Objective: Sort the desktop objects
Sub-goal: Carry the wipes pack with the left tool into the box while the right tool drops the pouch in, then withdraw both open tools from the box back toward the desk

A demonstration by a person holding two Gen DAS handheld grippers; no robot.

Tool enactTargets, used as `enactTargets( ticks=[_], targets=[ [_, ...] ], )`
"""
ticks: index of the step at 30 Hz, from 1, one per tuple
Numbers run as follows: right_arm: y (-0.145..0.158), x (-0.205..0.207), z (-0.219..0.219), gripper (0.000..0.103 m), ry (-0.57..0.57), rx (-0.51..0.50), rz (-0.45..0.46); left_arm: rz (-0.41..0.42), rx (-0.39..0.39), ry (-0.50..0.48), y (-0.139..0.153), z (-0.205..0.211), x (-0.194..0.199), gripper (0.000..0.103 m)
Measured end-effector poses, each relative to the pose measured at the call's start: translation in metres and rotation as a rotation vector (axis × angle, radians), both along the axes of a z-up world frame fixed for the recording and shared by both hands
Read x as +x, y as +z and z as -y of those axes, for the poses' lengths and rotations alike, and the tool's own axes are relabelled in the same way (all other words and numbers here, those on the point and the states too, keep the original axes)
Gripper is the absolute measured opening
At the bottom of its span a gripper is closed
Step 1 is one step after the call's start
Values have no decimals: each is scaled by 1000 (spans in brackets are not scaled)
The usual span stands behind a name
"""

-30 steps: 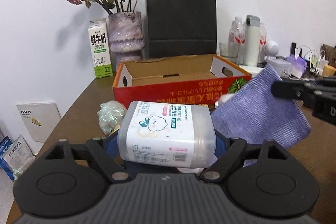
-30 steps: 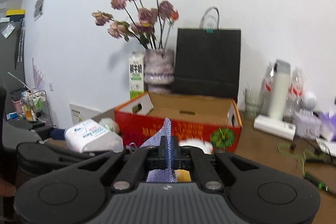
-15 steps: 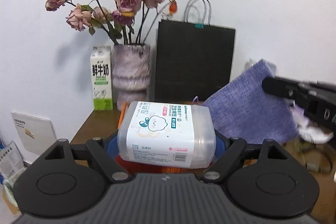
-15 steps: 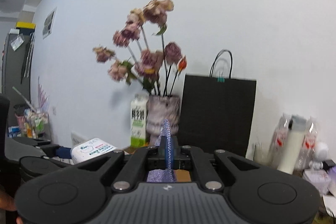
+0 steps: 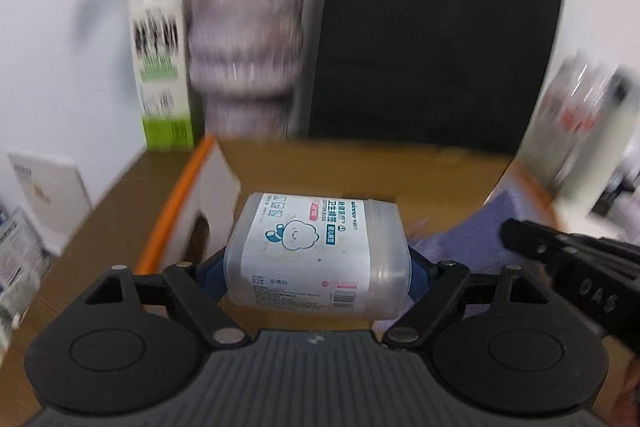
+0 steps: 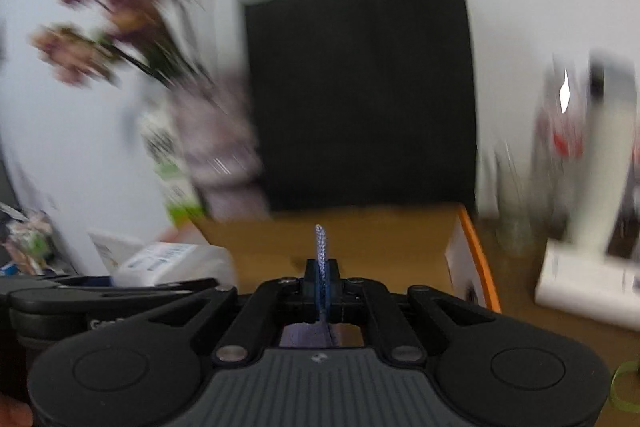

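Cardboard box [image 5: 360,167] now nearer beneath both fingers, clamped on cotton-bud tub [image 5: 320,253] and purple cloth [image 6: 320,251].

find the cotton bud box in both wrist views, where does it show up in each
Left wrist: the cotton bud box sits at centre, lying sideways, clamped in the left tool, over the cardboard box.
Right wrist: it shows at the lower left edge, blurred, beside the right tool, which pinches the purple cloth.
Shared landmark: the black paper bag behind the cardboard box.
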State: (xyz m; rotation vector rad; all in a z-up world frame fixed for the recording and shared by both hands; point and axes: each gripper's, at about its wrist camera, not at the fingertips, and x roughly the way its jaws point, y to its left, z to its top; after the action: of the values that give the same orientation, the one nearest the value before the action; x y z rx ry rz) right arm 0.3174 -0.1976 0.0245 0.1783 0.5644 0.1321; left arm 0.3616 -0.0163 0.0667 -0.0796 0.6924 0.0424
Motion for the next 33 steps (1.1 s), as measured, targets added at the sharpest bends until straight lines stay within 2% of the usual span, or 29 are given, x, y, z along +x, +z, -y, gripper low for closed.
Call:
enactTargets(
  ticks=[3,5,7,9,10,12,14,16,18,21,25,33],
  targets=[
    [-21,8,9,2,-21,-17,-53,-55,0,8,-19,-1,7,84],
    [-27,13,14,4,-40,-14,-93,-52,-4,12,-21,-4,6,84],
    [-31,15,19,13,-57,3,-119,-45,-9,8,-18,-6,4,87],
    [-28,9,20,40,-50,7,-114,-23,6,-7,-15,-6,-1,97],
    [-25,6,19,46,-36,11,-99,-9,18,-11,-12,-5,-2,101],
    [-14,-6,13,75,-13,-14,-60,24,34,-24,-5,-5,-10,103],
    [-1,-21,7,90,-9,-57,-10,44,51,-18,4,-5,-18,103],
    [12,-38,3,92,9,-73,33,62,35,-22,14,-9,-28,103],
    [23,-57,1,103,11,-75,59,78,24,-17,23,-13,-43,103],
    [35,-89,0,103,7,-83,96,110,22,-21,35,-21,-72,103],
    [40,-132,-2,103,10,-84,100,129,34,-19,42,-31,-117,103],
    [18,-203,-19,103,31,-125,64,144,23,-16,26,-54,-192,103]
  ],
)
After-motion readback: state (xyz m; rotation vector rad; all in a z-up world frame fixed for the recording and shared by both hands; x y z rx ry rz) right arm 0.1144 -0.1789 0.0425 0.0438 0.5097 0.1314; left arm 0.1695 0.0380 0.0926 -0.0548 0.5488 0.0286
